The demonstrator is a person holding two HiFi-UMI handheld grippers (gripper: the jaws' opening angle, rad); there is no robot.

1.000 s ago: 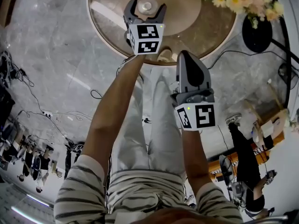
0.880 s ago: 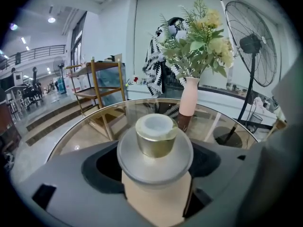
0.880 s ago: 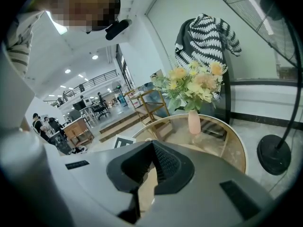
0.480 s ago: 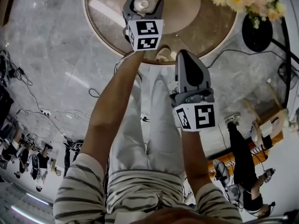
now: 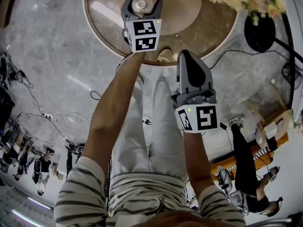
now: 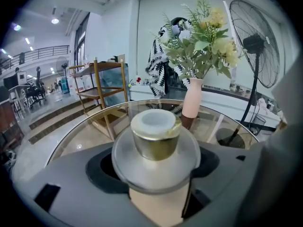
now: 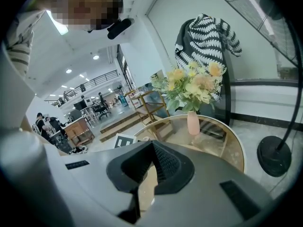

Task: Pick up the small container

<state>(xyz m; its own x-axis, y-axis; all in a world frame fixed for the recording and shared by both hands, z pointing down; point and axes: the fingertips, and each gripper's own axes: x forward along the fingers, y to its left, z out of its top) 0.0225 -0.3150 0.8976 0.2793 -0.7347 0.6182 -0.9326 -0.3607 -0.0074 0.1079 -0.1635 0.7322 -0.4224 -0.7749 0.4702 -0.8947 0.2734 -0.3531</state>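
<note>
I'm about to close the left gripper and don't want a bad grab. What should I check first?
1. Container sits between the left gripper's jaws: ok.
2. Jaws apart, one on each side of it: ok.
3. Pads touching the container: cannot tell.
4. Container upright: ok.
5. Vase clear of the gripper: ok, it stands farther back on the table.
6. Right gripper out of the way: ok, shut, empty, short of the table.

Only real obstacle I see on the round table [image 5: 208, 32] is the flower vase [image 6: 191, 98], far and right of the small container [image 5: 139, 4]. A fan [image 6: 255, 41] stands off the table past that. The glass on the left and near side is open.
</note>
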